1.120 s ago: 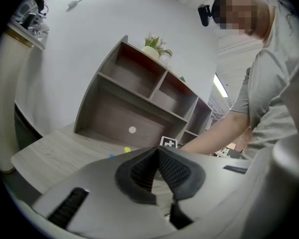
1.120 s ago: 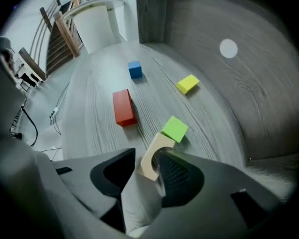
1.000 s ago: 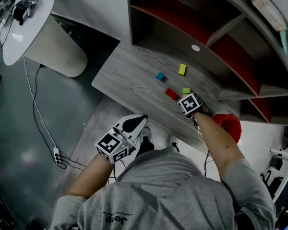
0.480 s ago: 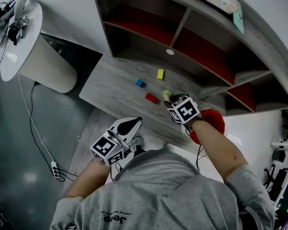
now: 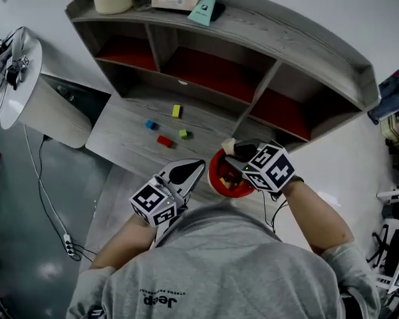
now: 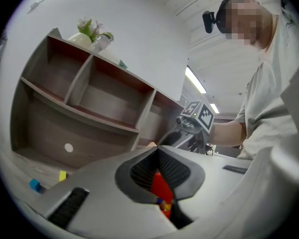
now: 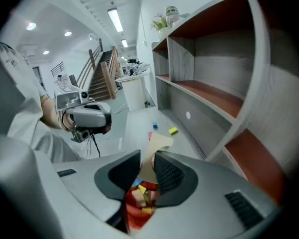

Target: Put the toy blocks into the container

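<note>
Right gripper [image 5: 237, 153]: your fingers pinched a beige block [image 5: 227, 144] over the red container [image 5: 212, 175], which already held several blocks. Left gripper [image 5: 199, 165]: fingers pressed together, empty. Yellow block [image 5: 177, 111], blue block [image 5: 150, 124], red block [image 5: 164, 141] and green block [image 5: 183, 134] lay on the table [image 5: 120, 135], not yet collected.

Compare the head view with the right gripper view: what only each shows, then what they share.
Head view only: the power strip on the floor and the marker cube on the right gripper. Right gripper view only: the staircase and ceiling lights. Both: the beige block gripped in that gripper's jaws above the red container, and loose blocks on the desk.
</note>
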